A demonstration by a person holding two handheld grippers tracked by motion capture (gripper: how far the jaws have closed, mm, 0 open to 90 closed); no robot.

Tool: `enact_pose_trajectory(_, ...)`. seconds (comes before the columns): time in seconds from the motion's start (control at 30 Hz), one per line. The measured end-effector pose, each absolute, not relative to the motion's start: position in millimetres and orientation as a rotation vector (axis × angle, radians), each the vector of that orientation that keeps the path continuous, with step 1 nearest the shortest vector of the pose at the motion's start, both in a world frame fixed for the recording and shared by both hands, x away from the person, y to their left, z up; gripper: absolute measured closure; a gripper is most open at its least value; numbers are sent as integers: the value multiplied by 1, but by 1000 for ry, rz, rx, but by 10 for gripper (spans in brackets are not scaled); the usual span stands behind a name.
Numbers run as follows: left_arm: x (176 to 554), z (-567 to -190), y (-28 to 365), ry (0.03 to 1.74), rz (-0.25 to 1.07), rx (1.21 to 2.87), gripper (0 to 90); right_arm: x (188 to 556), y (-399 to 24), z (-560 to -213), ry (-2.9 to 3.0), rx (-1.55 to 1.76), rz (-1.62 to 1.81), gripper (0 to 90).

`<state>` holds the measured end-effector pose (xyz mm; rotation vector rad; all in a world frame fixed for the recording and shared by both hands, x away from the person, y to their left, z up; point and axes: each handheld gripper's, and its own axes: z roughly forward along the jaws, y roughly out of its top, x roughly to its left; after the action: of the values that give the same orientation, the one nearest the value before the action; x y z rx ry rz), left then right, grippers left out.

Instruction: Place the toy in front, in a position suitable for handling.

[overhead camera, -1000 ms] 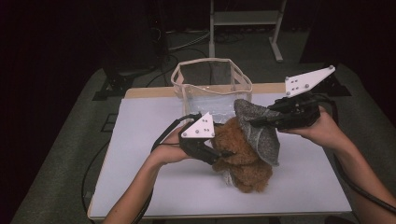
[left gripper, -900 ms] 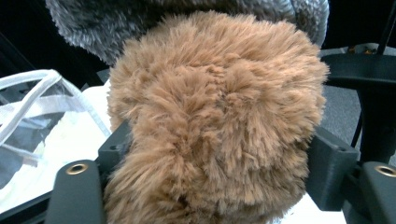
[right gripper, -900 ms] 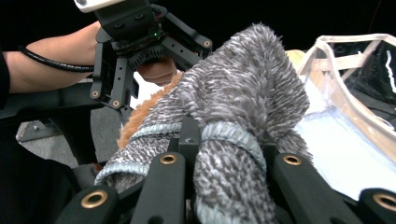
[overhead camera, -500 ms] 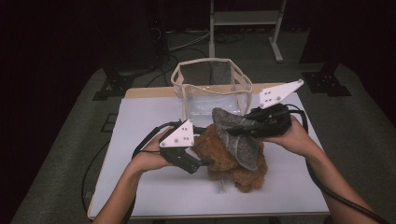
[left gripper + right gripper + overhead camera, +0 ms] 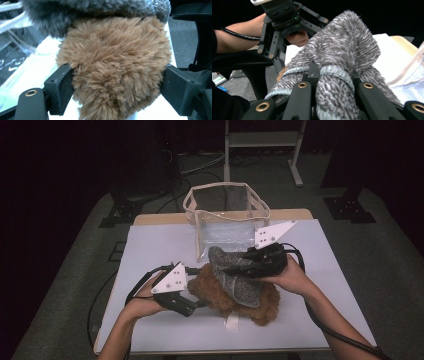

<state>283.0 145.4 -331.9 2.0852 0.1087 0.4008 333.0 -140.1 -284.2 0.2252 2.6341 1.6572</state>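
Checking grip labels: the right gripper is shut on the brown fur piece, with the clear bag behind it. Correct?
No. The right gripper is shut on the grey cloth, as the right gripper view shows; the clear bag does stand behind it.

Shaggy tan-brown fur piece (image 5: 220,295), grey-and-white flecked knit (image 5: 235,277), clear beige-trimmed bag (image 5: 226,212), white tabletop (image 5: 150,245).

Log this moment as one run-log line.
right gripper: shut on grey knit cloth | left gripper: jaws just opened, astride brown furry fabric | clear bag: upright behind, open
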Motion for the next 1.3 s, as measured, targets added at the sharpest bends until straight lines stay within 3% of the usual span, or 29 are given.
enact_pose_trajectory(0.53, 284, -369, 192, 255, 391, 2088, 191, 339, -135, -347, 2778, 353, 1534, 729)
enact_pose_trajectory(0.83, 280, -369, 181, 195, 417, 2101, 190, 339, -119, -359, 2810, 330, 1474, 728)
enact_pose_trajectory(1.3, 294, -384, 182, 236, 438, 2151, 155, 337, -181, -363, 2714, 502, 1484, 727)
